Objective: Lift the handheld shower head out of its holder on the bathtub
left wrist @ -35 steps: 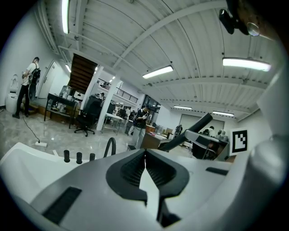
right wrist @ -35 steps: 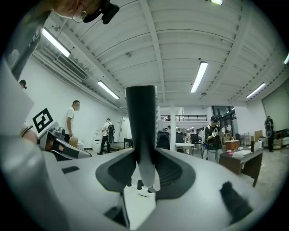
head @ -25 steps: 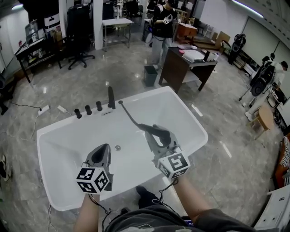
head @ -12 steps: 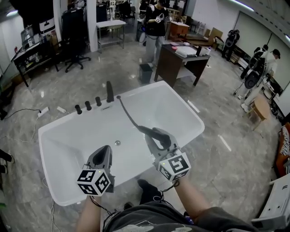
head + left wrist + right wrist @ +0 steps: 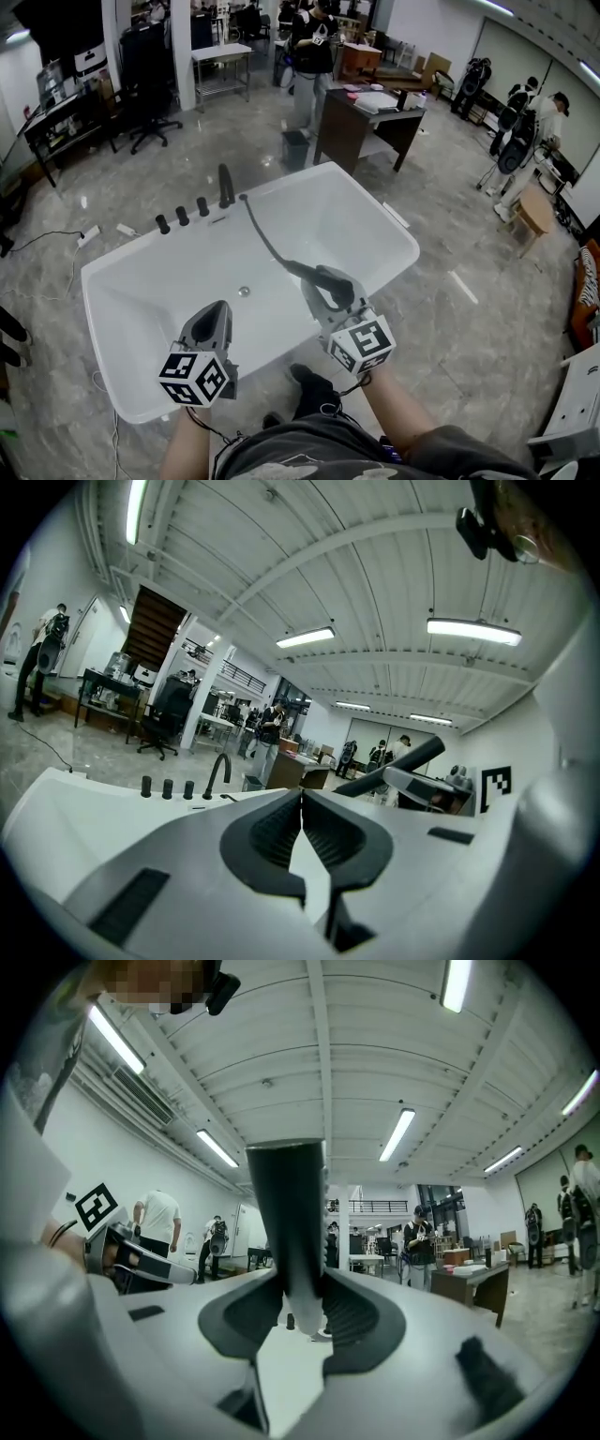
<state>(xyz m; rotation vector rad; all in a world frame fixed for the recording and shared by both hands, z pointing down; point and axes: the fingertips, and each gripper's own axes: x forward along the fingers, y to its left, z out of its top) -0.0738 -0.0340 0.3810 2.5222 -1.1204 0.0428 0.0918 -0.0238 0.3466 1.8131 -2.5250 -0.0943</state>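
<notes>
The black handheld shower head [image 5: 323,277] is up over the white bathtub [image 5: 141,272], clamped in my right gripper [image 5: 327,286]. Its black hose [image 5: 263,236] runs back to the tub's far rim. In the right gripper view the dark handle [image 5: 286,1213] stands upright between the jaws of the right gripper [image 5: 302,1309], which press on it. My left gripper [image 5: 214,319] hovers over the tub's near side, shut with nothing in it. From the left gripper view, its jaws meet at the left gripper's [image 5: 301,803] tips, and the shower head [image 5: 398,767] shows to the right.
A black faucet [image 5: 225,185] and three knobs [image 5: 182,217] stand on the tub's far rim, with a drain [image 5: 244,292] in its floor. A dark desk [image 5: 361,127], a bin [image 5: 294,148] and several people stand beyond. The person's shoe [image 5: 307,382] is by the near rim.
Both grippers and the view have drawn back from the faucet side, so the tub's far rim sits further off and more hose shows. The grip on the shower head is unchanged.
</notes>
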